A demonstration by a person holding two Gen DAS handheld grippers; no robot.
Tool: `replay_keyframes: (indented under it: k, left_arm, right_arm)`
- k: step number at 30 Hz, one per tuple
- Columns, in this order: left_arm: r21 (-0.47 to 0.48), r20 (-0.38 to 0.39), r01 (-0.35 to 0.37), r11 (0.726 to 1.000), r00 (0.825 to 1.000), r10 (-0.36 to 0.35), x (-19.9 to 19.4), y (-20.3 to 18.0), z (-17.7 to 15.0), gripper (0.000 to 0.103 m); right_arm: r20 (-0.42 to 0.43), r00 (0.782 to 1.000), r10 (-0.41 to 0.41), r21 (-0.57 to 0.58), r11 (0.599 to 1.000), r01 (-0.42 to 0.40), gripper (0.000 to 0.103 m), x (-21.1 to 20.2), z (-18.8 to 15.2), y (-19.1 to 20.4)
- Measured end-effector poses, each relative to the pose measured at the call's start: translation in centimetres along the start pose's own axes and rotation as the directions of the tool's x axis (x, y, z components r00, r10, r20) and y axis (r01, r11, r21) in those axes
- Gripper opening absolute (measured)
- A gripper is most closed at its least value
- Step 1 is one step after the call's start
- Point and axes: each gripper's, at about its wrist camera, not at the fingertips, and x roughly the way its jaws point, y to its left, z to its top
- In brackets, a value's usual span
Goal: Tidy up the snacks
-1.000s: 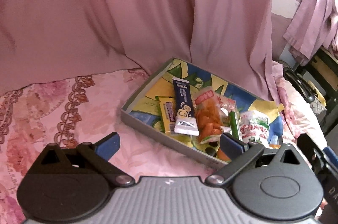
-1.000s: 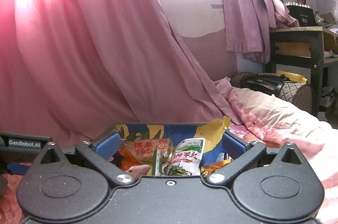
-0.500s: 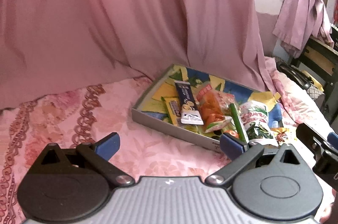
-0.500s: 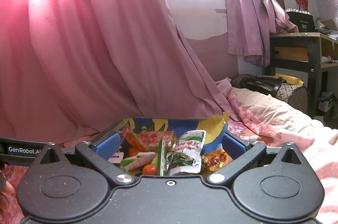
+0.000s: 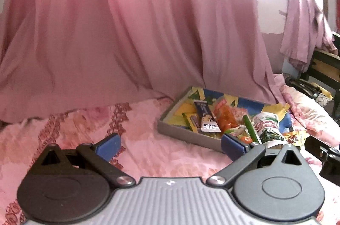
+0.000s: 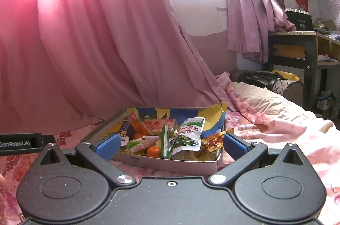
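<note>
A shallow grey box [image 5: 182, 133] with a blue and yellow lining lies on the pink bedspread and holds several snack packets. Among them are a dark blue stick packet [image 5: 205, 114], an orange-red bag [image 5: 227, 118], a green stick [image 5: 250, 129] and a green and white pouch [image 5: 268, 126]. My left gripper [image 5: 170, 145] hangs open over bare bedspread, left of and nearer than the box. In the right wrist view the box [image 6: 170, 161] sits just ahead, with the green and white pouch [image 6: 189, 133], a small orange fruit [image 6: 153, 151] and a red-brown wrapper [image 6: 213, 141] at its near end. My right gripper [image 6: 170, 143] is open, its fingers apart and holding nothing.
Pink curtain [image 5: 127, 34] drapes behind the bed. A pillow [image 6: 261, 101] and rumpled bedding lie right of the box. Beyond them stand a dark woven bag [image 6: 274, 80] and a wooden desk [image 6: 308, 48]. The other gripper's body [image 6: 19, 143] shows at the left edge.
Both grippers have pulled back from the box and tilted up, so the box looks smaller and farther away. The snacks in it have not moved, and both grippers stay open.
</note>
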Motion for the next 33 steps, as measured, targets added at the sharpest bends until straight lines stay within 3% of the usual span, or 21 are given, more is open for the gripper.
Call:
replay_keyframes:
  k: [10, 17, 33]
  left_arm:
    - [-0.002, 0.041, 0.027, 1.0, 0.999, -0.027, -2.2, 1.6, -2.1, 0.103]
    - [0.049, 0.067, 0.059, 0.997, 0.996, -0.062, -3.3, 2.2, -3.0, 0.103]
    - [0.098, 0.043, 0.155, 0.983, 0.986, -0.16, -3.6, 3.9, -5.6, 0.103]
  right_arm:
    - [0.024, 0.999, -0.025, 0.049, 0.999, 0.023, 0.102, -2.9, -1.3, -0.1]
    - [0.025, 0.999, -0.023, 0.051, 0.998, 0.021, 0.102, -4.6, -2.1, 0.7]
    - [-0.03, 0.993, -0.116, -0.02, 0.993, 0.115, 0.102, -7.3, -4.9, 3.9]
